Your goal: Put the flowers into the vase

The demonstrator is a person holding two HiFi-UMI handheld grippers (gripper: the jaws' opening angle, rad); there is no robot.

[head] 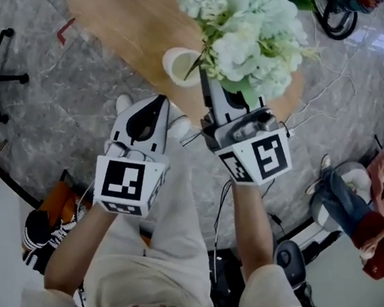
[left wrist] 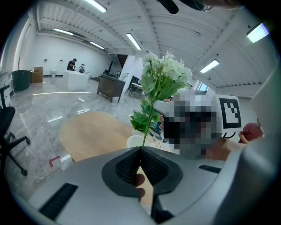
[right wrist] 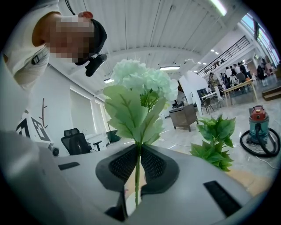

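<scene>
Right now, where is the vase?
In the head view, the vase stands on the wooden table, just left of the flowers held by the right gripper.

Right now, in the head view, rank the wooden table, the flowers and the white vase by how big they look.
1. wooden table
2. flowers, though they are raised nearer the camera
3. white vase

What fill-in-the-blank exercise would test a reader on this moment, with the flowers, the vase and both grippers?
1. The right gripper is shut on the stem of the ___.
2. The left gripper has its jaws shut with ___ between them.
3. The white vase stands on the wooden ___.

Missing words: flowers; nothing; table.
</scene>
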